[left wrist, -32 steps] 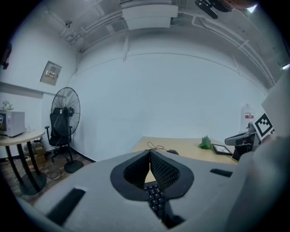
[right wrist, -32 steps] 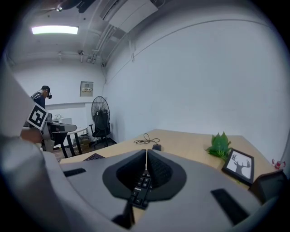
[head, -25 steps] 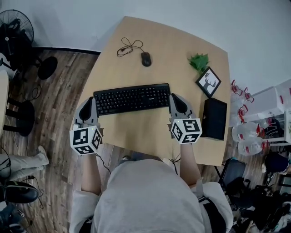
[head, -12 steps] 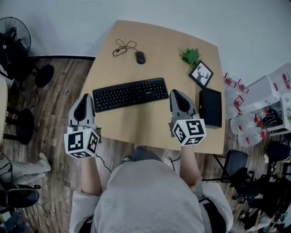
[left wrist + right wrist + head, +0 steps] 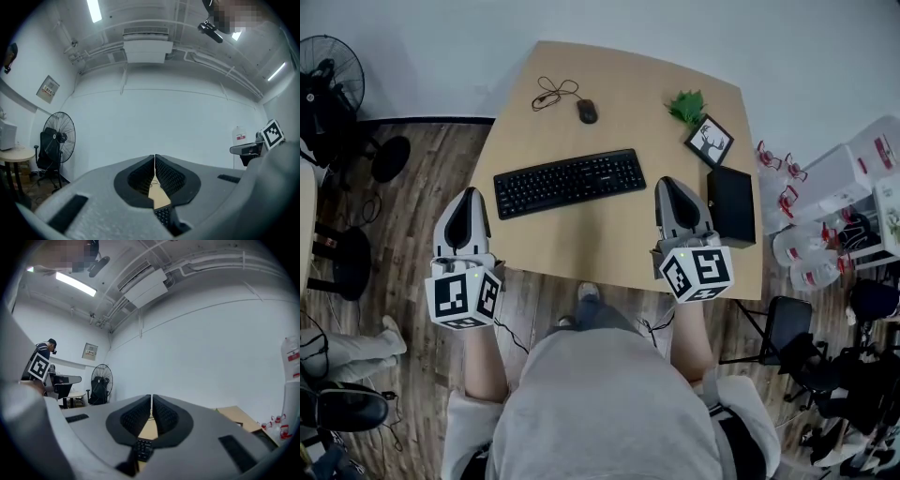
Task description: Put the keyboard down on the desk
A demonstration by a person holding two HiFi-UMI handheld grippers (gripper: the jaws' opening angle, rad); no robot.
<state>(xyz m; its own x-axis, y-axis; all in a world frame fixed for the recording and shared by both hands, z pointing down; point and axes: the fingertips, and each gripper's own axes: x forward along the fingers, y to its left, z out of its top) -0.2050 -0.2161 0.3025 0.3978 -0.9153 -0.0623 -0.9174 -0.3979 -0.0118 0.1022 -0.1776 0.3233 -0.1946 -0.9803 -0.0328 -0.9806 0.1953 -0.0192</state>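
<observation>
The left tool (image 5: 469, 194) hangs a little to the left of the keyboard (image 5: 569, 182), about level with its near edge. It is at the side edge of the counter (image 5: 609, 246), jaws pressed together with nothing between them (its own view shows only a sliver of wood and keys past the pads). The right tool (image 5: 668, 184) is just beside the keyboard's right end, above the counter, its jaws likewise closed and empty. Neither tool touches the keyboard.

The keyboard lies flat on the counter, released, its right end angled slightly farther away. Just right of the keyboard, past the right tool, a black box (image 5: 730, 204) rests near the counter's edge. Beyond the keyboard's right end stand a framed deer picture (image 5: 710, 141) and a small green plant (image 5: 686, 107). Straight beyond the keyboard sits a mouse (image 5: 587, 112), its cable (image 5: 548, 94) looped to the left. Far left of the keyboard, a fan (image 5: 333, 70) stands on the floor.
</observation>
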